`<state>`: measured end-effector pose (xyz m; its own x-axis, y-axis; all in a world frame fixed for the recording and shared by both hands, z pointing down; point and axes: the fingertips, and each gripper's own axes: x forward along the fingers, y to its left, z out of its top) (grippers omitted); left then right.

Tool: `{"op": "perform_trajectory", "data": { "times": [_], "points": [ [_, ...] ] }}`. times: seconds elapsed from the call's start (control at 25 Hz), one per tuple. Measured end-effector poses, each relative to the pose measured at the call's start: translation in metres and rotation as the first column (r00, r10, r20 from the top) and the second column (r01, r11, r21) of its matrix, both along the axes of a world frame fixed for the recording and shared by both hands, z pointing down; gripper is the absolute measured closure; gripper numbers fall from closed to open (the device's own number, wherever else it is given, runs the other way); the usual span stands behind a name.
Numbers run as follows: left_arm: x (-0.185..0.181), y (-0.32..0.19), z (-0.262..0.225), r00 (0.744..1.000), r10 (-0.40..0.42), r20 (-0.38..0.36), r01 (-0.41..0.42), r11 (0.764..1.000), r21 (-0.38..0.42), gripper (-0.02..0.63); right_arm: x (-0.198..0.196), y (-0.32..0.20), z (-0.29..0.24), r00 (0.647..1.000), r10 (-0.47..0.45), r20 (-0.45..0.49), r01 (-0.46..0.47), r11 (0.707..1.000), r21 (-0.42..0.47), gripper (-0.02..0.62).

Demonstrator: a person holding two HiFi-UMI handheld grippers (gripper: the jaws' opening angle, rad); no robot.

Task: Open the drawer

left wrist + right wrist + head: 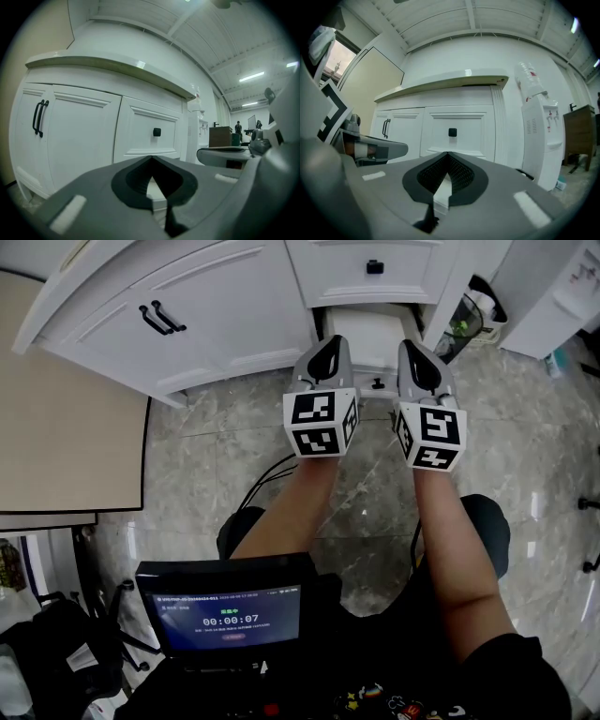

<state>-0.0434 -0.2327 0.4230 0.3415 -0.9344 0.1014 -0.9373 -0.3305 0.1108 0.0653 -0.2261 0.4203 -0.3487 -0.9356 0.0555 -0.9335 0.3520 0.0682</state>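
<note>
A white cabinet holds an upper drawer [349, 266] with a small black knob [375, 266], and that drawer front sits flush. The same drawer [140, 133] [468, 129] and knob [157, 132] [452, 132] appear in both gripper views. Below it a white lower drawer [370, 334] appears to stick out toward me, with a dark knob [378, 383] on its front. My left gripper [326, 343] [151, 158] and right gripper [413, 345] [448, 153] hover side by side either side of that lower drawer, touching nothing. Both are shut and hold nothing.
Cabinet double doors with black bar handles [161, 317] stand to the left. A beige panel [56, 427] borders the far left. A water dispenser [539, 136] and a bagged bin [466, 320] stand right of the cabinet. Cables [267, 474] lie on the marble floor. A screen [230, 615] sits below my arms.
</note>
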Motion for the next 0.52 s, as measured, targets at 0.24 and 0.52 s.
{"op": "perform_trajectory", "data": {
  "times": [0.24, 0.52],
  "points": [
    [0.0009, -0.0004, 0.0019, 1.000, 0.002, -0.005, -0.002, 1.000, 0.002, 0.606, -0.0010, -0.0030, 0.0012, 1.000, 0.003, -0.005, -0.003, 1.000, 0.003, 0.574],
    [0.0013, 0.0029, -0.0007, 1.000, 0.004, -0.002, -0.004, 1.000, 0.003, 0.606, -0.0007, 0.0005, -0.0028, 1.000, 0.006, 0.000, -0.006, 1.000, 0.013, 0.574]
  ]
}}
